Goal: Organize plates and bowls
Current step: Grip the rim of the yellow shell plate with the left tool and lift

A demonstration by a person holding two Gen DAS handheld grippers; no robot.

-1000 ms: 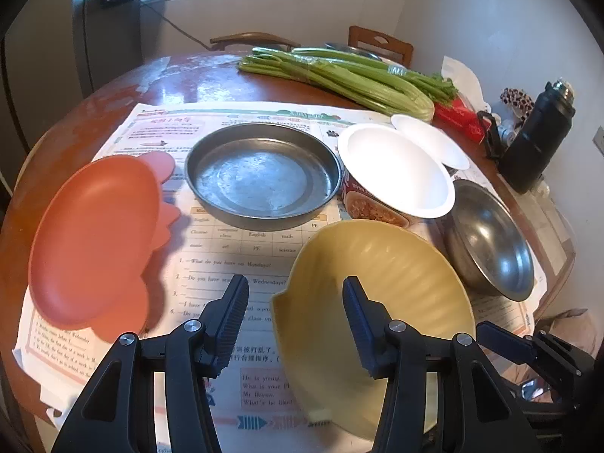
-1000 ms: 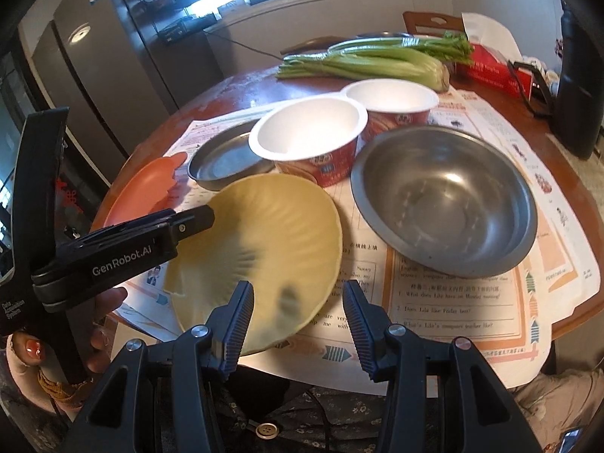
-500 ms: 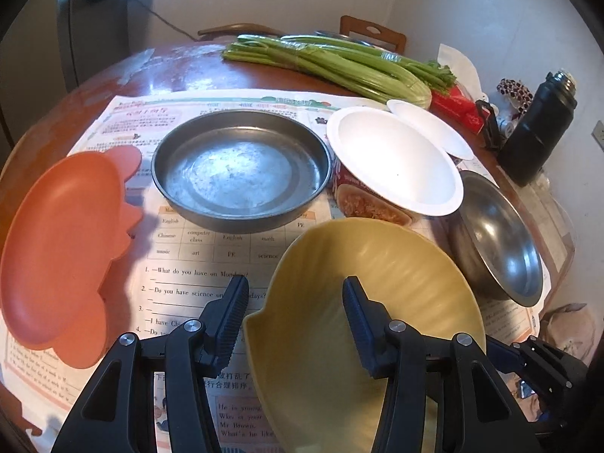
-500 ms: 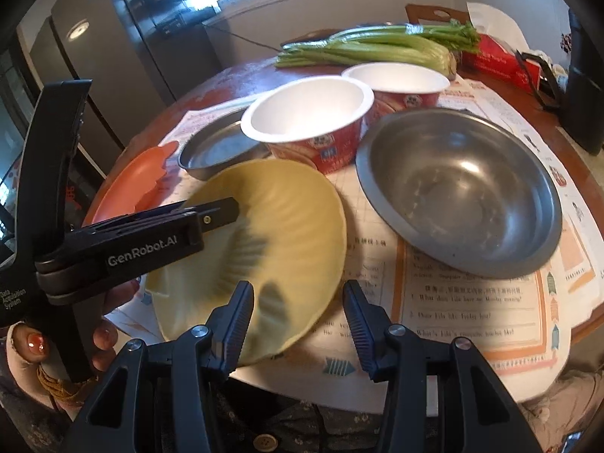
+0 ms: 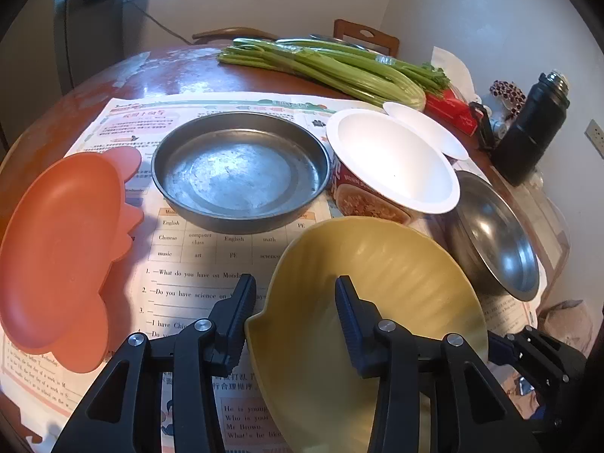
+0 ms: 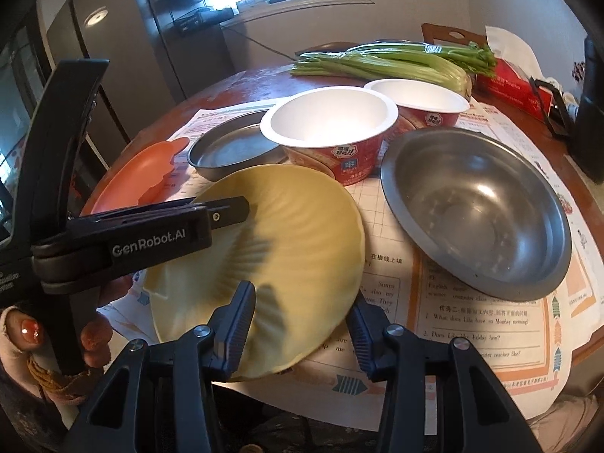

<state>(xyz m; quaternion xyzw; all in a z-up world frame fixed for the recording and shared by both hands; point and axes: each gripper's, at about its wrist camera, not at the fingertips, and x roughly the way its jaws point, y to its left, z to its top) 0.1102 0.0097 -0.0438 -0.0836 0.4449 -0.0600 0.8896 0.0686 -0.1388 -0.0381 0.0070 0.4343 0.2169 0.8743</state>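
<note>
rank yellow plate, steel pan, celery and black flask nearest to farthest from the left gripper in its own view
1. yellow plate, rim between the closing left gripper fingers
2. steel pan, centre
3. black flask and celery, too close to call

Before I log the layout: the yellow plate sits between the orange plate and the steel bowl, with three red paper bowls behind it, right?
Not three. The right wrist view shows two red paper bowls behind the yellow plate; the rest holds.
</note>
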